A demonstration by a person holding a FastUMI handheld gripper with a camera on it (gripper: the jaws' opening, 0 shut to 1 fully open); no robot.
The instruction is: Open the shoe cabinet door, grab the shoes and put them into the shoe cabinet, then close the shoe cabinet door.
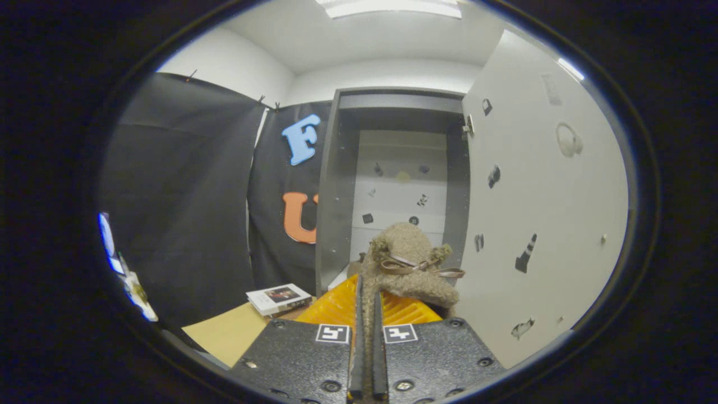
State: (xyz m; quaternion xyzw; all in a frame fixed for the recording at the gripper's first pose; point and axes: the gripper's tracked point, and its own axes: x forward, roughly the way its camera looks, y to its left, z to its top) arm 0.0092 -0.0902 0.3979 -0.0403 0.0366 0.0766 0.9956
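Fuzzy tan shoe (412,269), bow on top, is pinched by its edge between the tool's (368,314) nearly closed fingers, raised before the open shoe cabinet (392,179). Cabinet door (538,224) stands open alongside. Book (279,298) lies nearby.

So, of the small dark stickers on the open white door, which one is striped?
The slanted cone-shaped sticker low on the cabinet door, right of the fuzzy shoe pinched in the gripper; the others are plain.
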